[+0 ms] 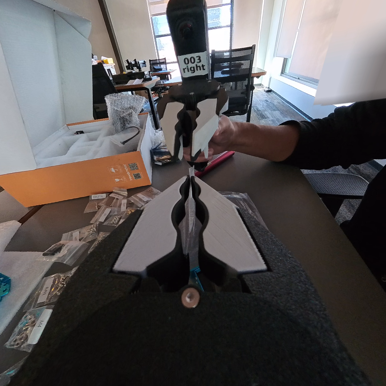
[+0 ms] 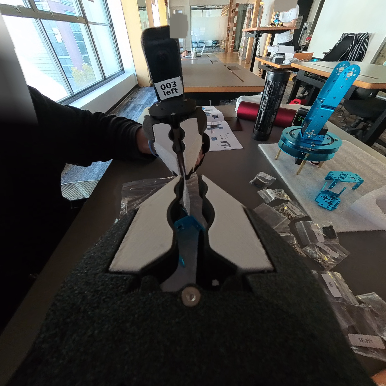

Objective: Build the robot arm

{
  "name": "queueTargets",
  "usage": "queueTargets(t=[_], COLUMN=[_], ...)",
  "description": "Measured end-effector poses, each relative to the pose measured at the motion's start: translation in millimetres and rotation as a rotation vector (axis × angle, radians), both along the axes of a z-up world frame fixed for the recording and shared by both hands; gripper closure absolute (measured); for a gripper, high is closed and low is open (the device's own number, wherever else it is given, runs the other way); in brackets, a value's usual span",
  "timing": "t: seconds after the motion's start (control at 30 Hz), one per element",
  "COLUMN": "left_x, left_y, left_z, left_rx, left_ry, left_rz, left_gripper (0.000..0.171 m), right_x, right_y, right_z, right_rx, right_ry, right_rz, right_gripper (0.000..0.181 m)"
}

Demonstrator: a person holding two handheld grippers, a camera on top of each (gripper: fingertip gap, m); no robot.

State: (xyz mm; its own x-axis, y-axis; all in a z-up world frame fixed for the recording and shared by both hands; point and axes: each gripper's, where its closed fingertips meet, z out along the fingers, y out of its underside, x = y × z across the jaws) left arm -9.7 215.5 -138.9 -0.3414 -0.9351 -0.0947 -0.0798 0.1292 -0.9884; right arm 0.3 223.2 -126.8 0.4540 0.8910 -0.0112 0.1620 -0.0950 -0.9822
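My left gripper is shut on a clear plastic bag that runs back between its white fingers. A blue metal part sits in the bag near the gripper's base. My right gripper is shut on the same bag, with the blue part between its fingers. The two grippers face each other tip to tip above a dark table. Each shows in the other's view, held by a hand: the right gripper and the left gripper.
An open orange box with white foam stands at left, bubble wrap behind it. Several small screw bags lie about. A blue metal arm base, blue bracket, black cylinder, red cylinder and booklet stand at right. Both grippers' tips are close together, under 4 cm apart.
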Motion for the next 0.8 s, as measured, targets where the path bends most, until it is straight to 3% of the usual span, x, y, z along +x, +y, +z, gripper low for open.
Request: queueTargets(t=[0.5, 0.8], left_x=[-0.2, 0.2], left_y=[-1.4, -9.7], left_z=[-1.7, -13.2], left_rx=[0.010, 0.130], left_ry=[0.005, 0.030], left_rz=[-0.005, -0.022], left_gripper=[0.171, 0.171], right_x=[-4.7, -13.9], right_y=[-0.4, -16.1], right_z=[-11.7, -32.6], right_rx=[0.002, -0.125], right_ry=[-0.077, -0.138], right_rz=[0.000, 0.115], right_gripper=[0.173, 0.181])
